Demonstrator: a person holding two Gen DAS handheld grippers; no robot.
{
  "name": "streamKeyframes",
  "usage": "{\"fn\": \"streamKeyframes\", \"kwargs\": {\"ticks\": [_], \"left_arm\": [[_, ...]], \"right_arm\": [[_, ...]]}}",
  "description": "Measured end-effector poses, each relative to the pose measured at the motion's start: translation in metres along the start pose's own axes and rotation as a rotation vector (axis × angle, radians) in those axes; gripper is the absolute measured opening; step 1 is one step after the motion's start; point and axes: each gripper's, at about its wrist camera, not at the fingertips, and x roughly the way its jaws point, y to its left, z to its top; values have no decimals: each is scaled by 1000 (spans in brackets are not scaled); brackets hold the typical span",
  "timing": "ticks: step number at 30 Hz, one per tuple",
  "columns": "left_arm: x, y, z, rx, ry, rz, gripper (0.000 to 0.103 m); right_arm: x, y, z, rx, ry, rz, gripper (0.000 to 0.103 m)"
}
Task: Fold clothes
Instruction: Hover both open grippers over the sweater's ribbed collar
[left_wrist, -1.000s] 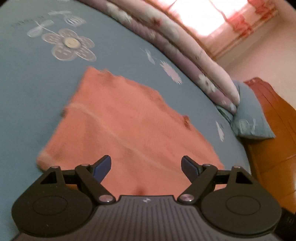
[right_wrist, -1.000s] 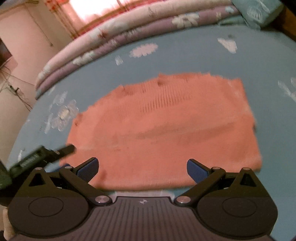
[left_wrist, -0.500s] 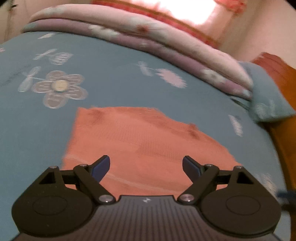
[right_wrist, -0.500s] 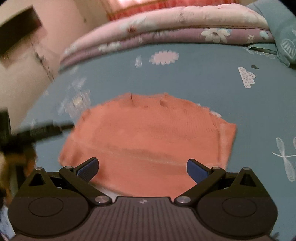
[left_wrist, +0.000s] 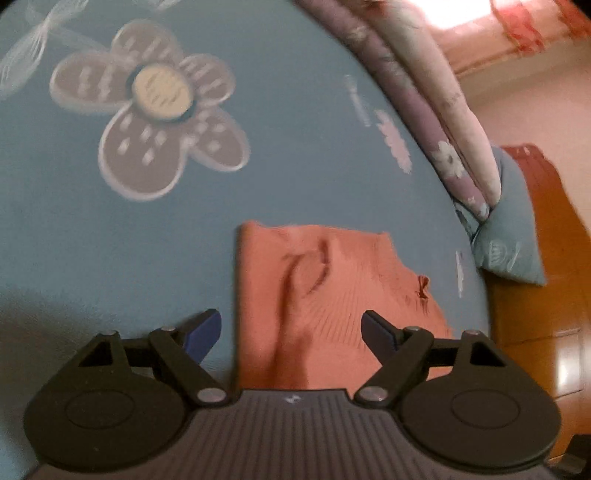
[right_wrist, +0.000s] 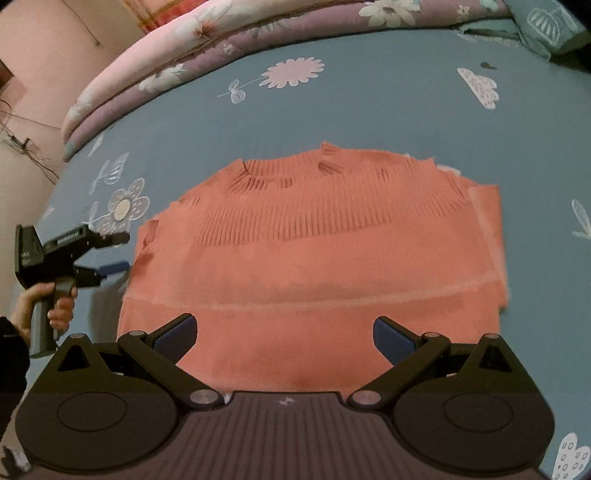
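Ahead of the spread, empty right gripper (right_wrist: 284, 338), the orange sweater (right_wrist: 314, 266) lies flat on the bed; the left gripper (left_wrist: 291, 328), also parted, flanks its edge. A shallow pinch could slip off the loose knit.

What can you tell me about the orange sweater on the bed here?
The sweater is a salmon-orange knit with ribbed texture and a paler stripe across its lower part. It lies flat on the blue flowered bedsheet, already folded into a rough rectangle, with small wrinkles near the far edge. The right claw hovers open over its near edge; the left claw sits open at its left side. Neither visibly grips it.
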Motion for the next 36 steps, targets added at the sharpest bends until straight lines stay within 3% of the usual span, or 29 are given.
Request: {"fn": "streamKeyframes", "kwargs": {"ticks": [5,11,14,18,28,30,36], "left_arm": [[10,18,9,-30,37,-148,82],[35,16,26,-44,111,-255,82],[37,16,18,-6,175,-295,84],[24,22,-11,-37,227,-342,84],[48,-1,21,79,251,-310,84],[39,6,5,48,296,-331,85],[45,-3,4,20,278,-272,83]], "right_arm": [[11,17,12,2,-4,-33,103],[24,38,26,5,-9,-73,103],[27,47,31,6,-13,-85,103],[23,51,32,-34,-16,-108,103],[19,32,36,-20,-21,-156,103],[15,26,36,-37,-29,-167,103],[6,-7,38,-65,-66,-207,103]]}}
